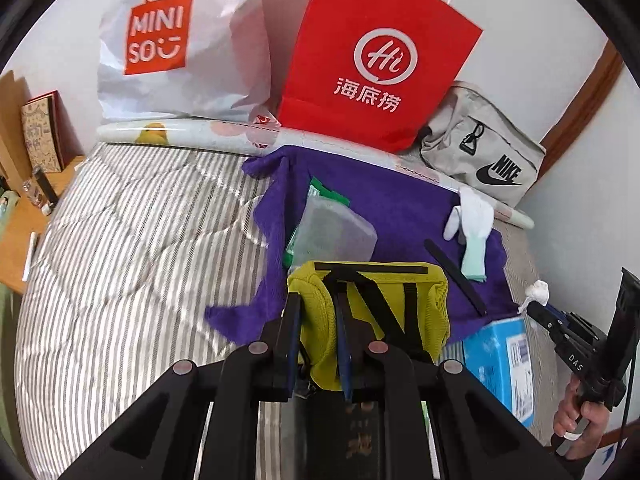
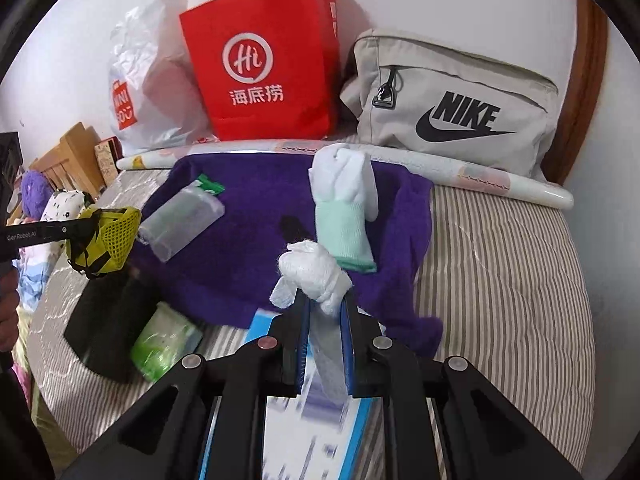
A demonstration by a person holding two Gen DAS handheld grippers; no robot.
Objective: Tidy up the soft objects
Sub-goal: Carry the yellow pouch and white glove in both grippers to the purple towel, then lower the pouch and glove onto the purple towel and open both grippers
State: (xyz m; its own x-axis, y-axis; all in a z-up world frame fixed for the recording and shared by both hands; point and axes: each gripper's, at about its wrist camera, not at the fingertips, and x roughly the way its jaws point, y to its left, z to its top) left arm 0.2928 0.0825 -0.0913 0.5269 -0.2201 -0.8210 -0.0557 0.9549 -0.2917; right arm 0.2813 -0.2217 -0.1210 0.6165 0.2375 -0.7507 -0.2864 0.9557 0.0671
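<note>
My left gripper [image 1: 316, 300] is shut on a yellow mesh pouch [image 1: 384, 312] with black straps, held above the striped bed; the pouch also shows in the right wrist view [image 2: 108, 240]. My right gripper [image 2: 326, 300] is shut on a white knotted cloth wad [image 2: 316, 270], also visible at the right of the left wrist view [image 1: 536, 292]. A purple towel [image 2: 248, 240] lies spread on the bed. On it lie a white and mint glove [image 2: 346, 216], a clear plastic packet with green inside [image 2: 182, 220] and a black strip [image 1: 456, 276].
A red paper bag [image 2: 264, 64], a white Miniso bag [image 1: 168, 44] and a grey Nike bag [image 2: 456, 108] stand against the wall behind a rolled mat [image 2: 480, 178]. A blue box [image 1: 500, 364], a green packet [image 2: 164, 340] and a black object [image 2: 108, 320] lie near me.
</note>
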